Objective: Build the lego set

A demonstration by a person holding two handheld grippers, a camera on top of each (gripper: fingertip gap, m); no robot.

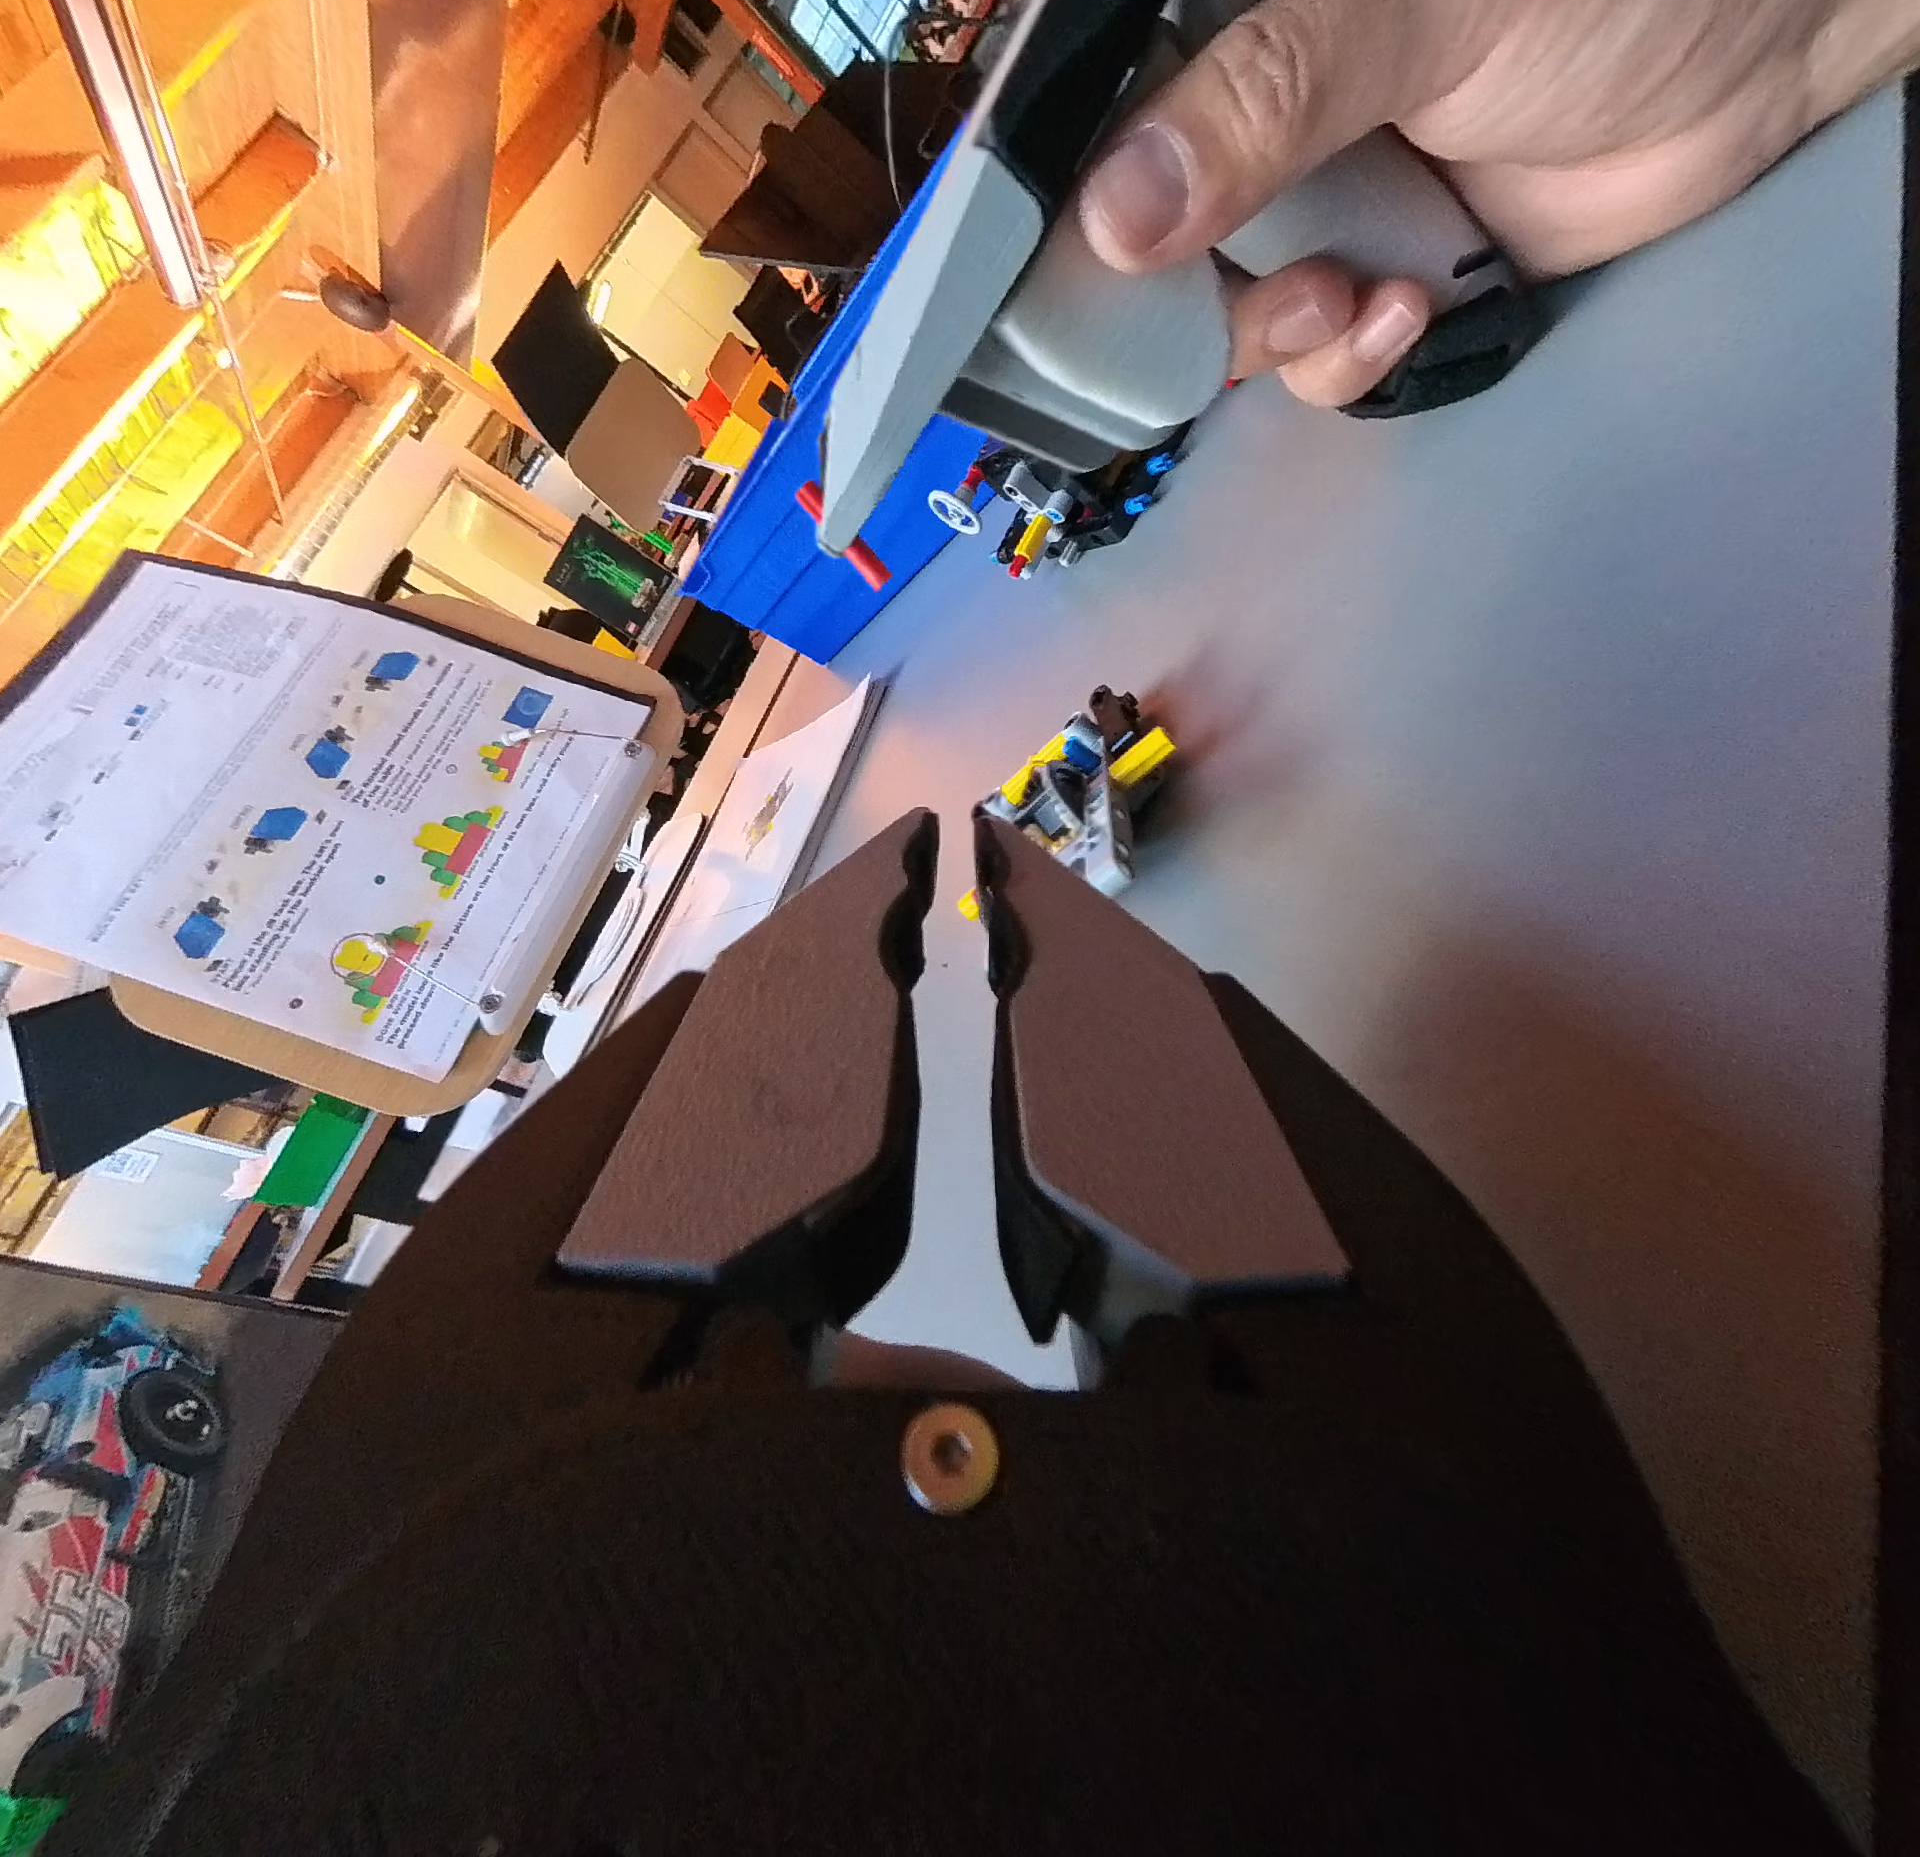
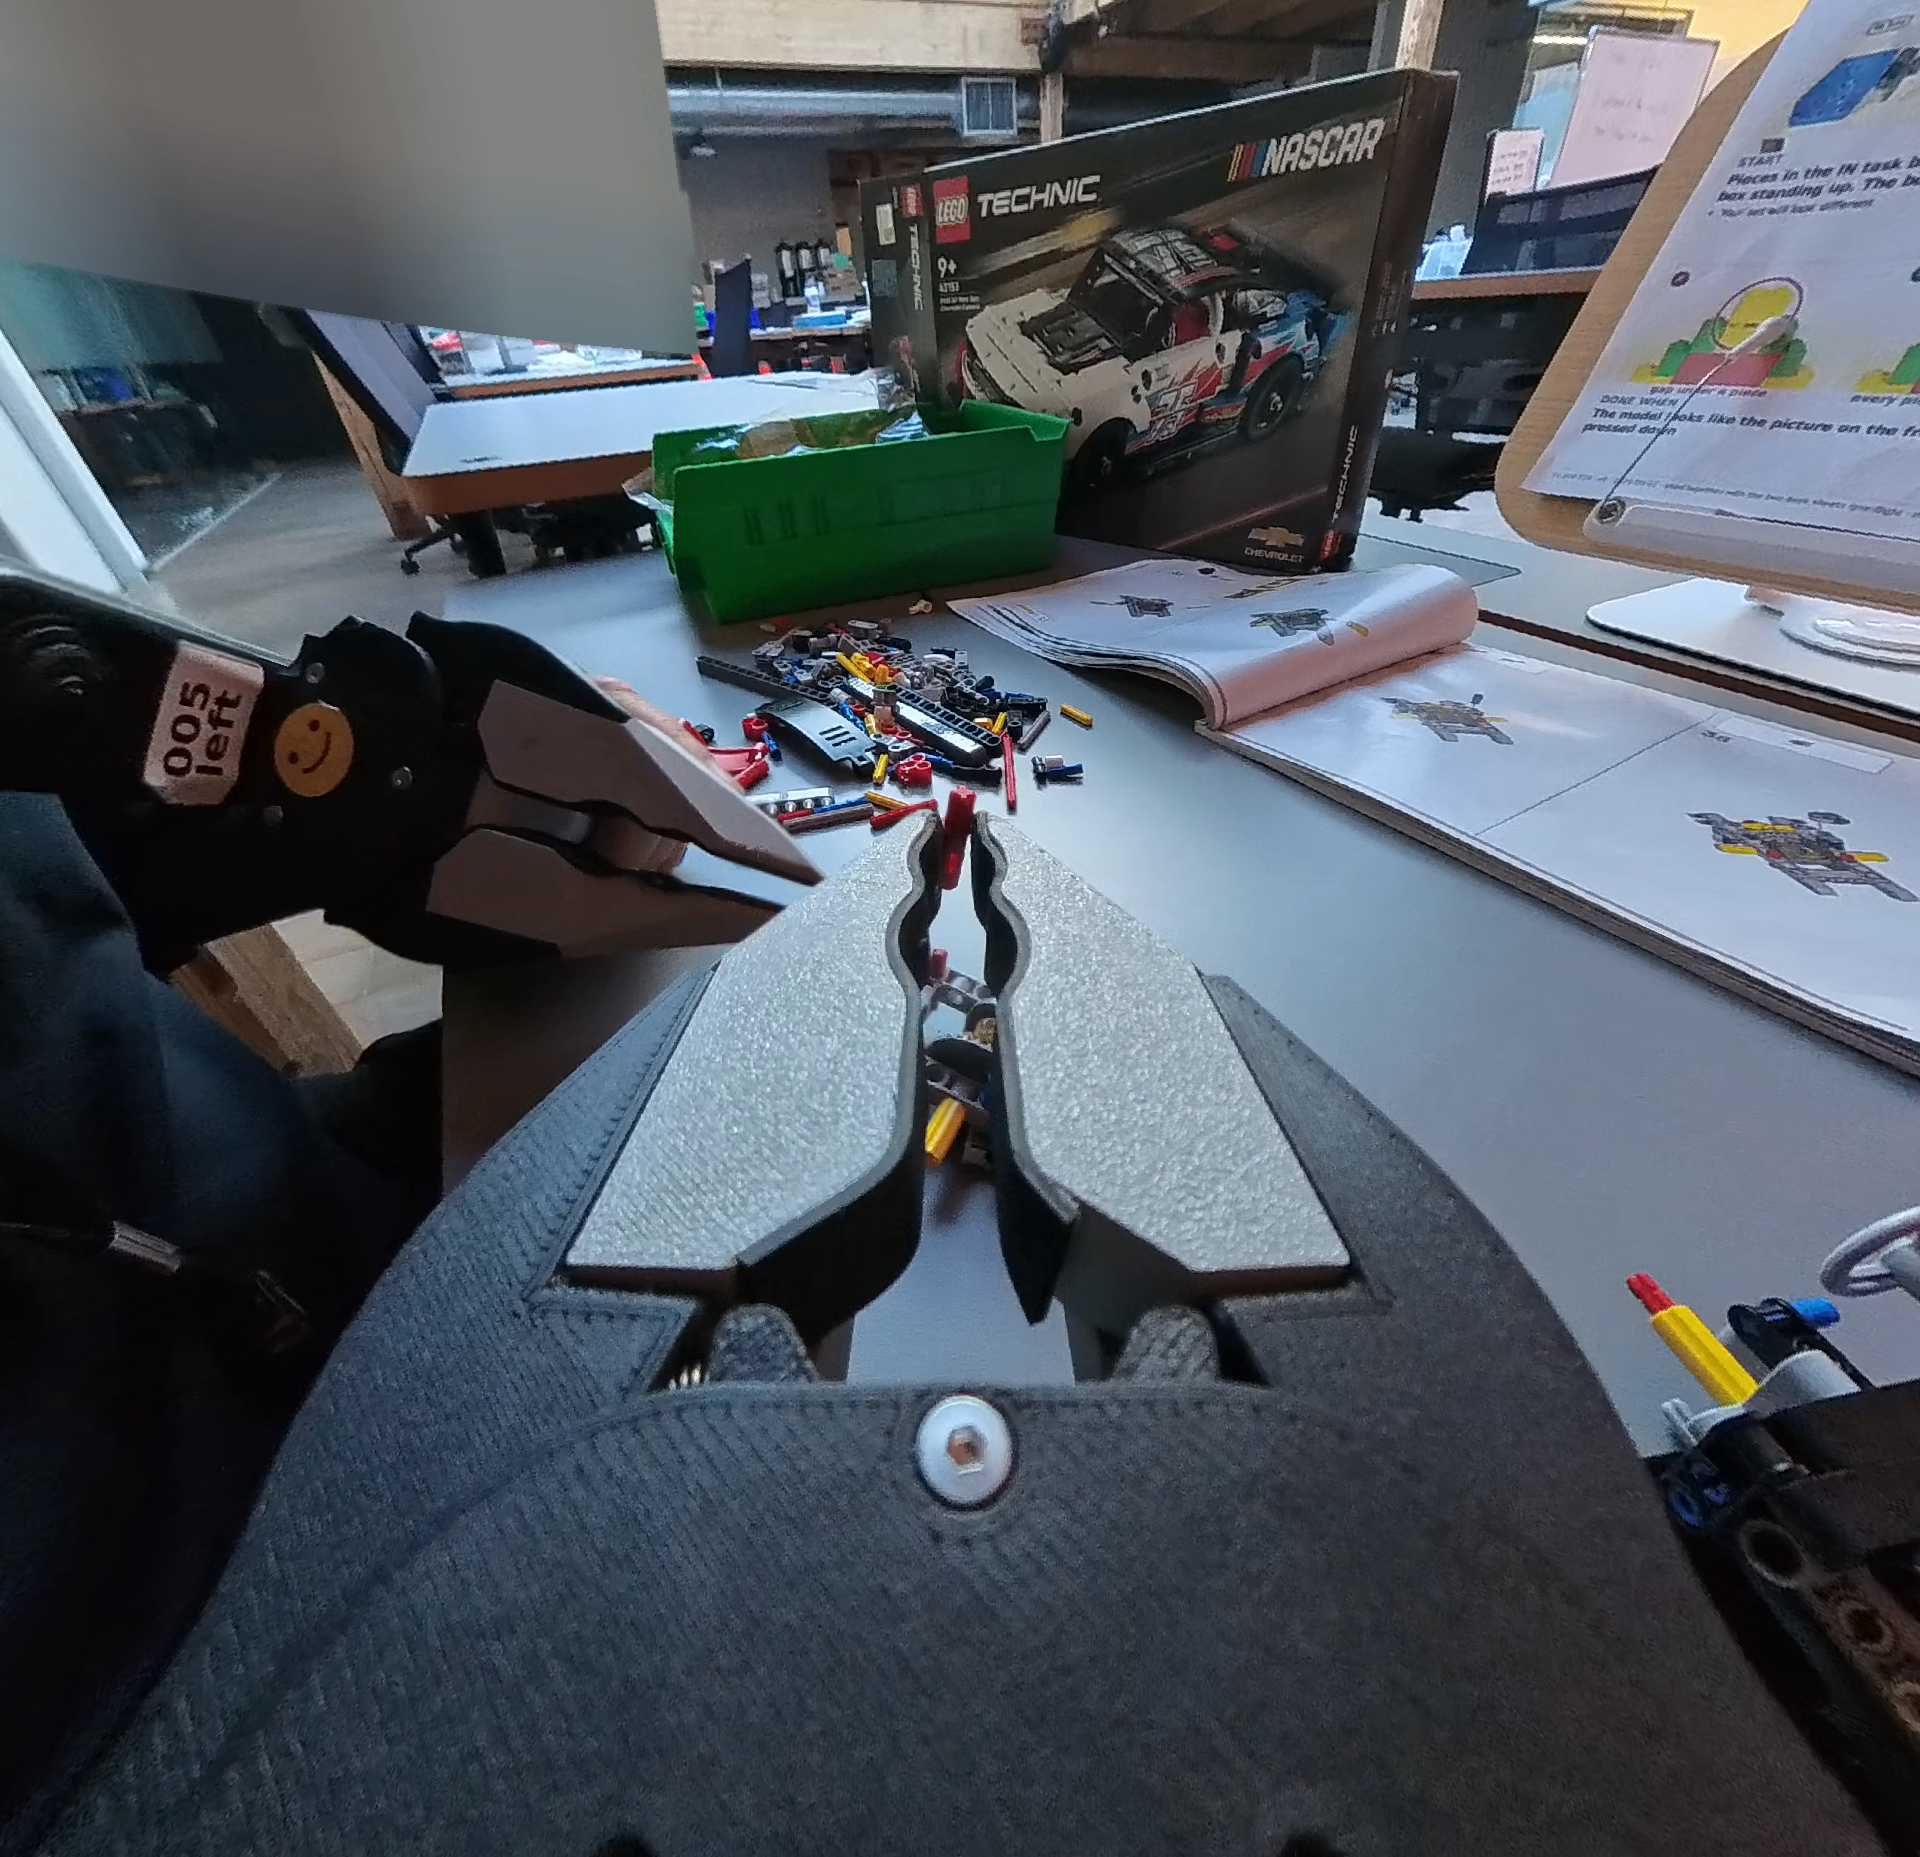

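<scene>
A dark grey table point(image 2: 1351, 976) fills the scene. At its far side stands a large toy car kit box point(image 2: 1195, 332), upright. To the right lies an open instruction booklet point(image 2: 1558, 768), and farther right a printed sheet on a wooden stand point(image 2: 1766, 301). A green bin point(image 2: 862, 519) sits just left of the box, with what looks like crumpled clear bags inside. A blue bin point(image 1: 790, 560) shows only in the left wrist view, at the far edge of the table; its contents are hidden. The right claw point(image 2: 958, 831), held by a hand point(image 1: 1455, 93), hangs above the near middle of the table. Its fingertips pinch a small red pin point(image 2: 956, 836), which pokes out past both sides of the tips. The left claw point(image 1: 956, 831) comes in from the left, close beside the right one. Its fingers are almost pressed together, and nothing is seen between them. A pile of loose parts point(image 2: 894, 706), black, grey, red, yellow and blue, lies on the table in front of the green bin, beyond both claws. A small grey and yellow assembly point(image 1: 1081, 799) rests on the table just past the left claw's tips, not touching them. A second, darker assembly point(image 1: 1060, 508) sits near the blue bin, below the right claw.
</scene>
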